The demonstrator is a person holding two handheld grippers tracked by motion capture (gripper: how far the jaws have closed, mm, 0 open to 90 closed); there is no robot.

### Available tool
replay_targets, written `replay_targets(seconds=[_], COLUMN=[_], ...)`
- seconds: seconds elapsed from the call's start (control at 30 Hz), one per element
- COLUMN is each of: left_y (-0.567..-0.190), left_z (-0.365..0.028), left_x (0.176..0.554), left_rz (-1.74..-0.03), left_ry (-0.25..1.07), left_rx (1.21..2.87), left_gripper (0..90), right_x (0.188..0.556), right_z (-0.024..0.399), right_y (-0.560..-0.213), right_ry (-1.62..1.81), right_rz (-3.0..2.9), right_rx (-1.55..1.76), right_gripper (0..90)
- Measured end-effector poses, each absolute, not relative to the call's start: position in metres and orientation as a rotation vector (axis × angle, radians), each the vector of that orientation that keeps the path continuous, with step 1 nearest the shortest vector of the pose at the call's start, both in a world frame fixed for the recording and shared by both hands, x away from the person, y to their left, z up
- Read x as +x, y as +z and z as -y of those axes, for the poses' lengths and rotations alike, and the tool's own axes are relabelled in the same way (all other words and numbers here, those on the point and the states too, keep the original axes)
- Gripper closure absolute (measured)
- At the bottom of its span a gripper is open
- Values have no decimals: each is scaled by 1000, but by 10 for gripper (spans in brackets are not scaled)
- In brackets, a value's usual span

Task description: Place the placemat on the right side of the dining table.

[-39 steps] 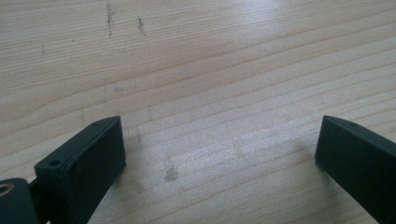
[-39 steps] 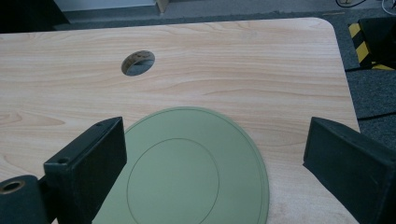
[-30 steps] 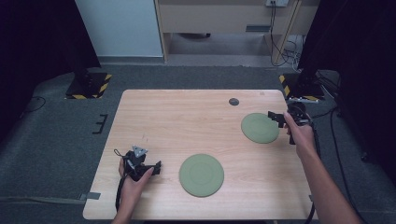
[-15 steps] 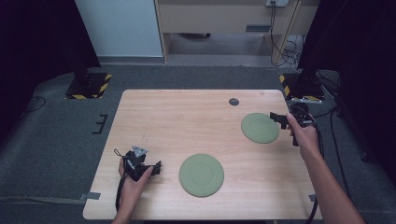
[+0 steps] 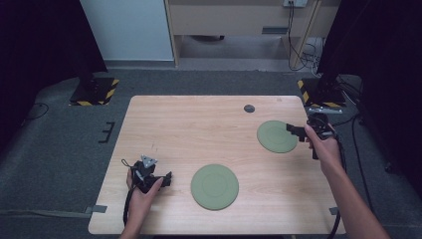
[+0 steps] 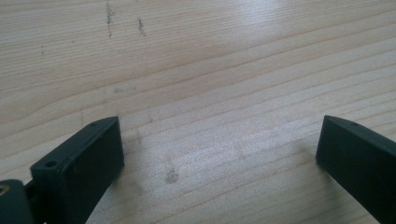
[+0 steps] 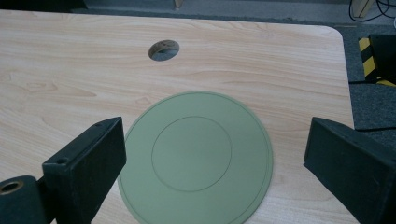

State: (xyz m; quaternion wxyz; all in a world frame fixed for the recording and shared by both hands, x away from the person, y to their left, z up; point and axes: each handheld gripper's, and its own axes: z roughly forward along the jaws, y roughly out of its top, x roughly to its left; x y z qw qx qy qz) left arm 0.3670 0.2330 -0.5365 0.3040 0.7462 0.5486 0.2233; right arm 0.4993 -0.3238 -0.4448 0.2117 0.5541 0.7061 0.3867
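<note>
- High view: two green plates lie flat and well apart on the wooden table. Nothing looks lifted yet, so I judge the work barely begun. My right gripper sits at the far plate's right edge; my left gripper rests left of the near plate.
- Left gripper view: my jaws gape wide over bare wood, empty.
- Right gripper view: my jaws stand wide apart, holding nothing, with the far plate between and just ahead; a round hole lies beyond it.
</note>
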Motion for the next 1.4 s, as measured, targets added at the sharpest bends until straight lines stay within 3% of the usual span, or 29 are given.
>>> replay_targets(seconds=[1.4], left_y=[-537], left_z=[-233], left_x=[367], left_rz=[-1454], left_ry=[591], left_rx=[1979], left_gripper=[0], right_x=[443], right_z=[287], right_y=[-459], right_ry=[1052], right_rz=[-2111], right_rx=[1382], right_gripper=[78])
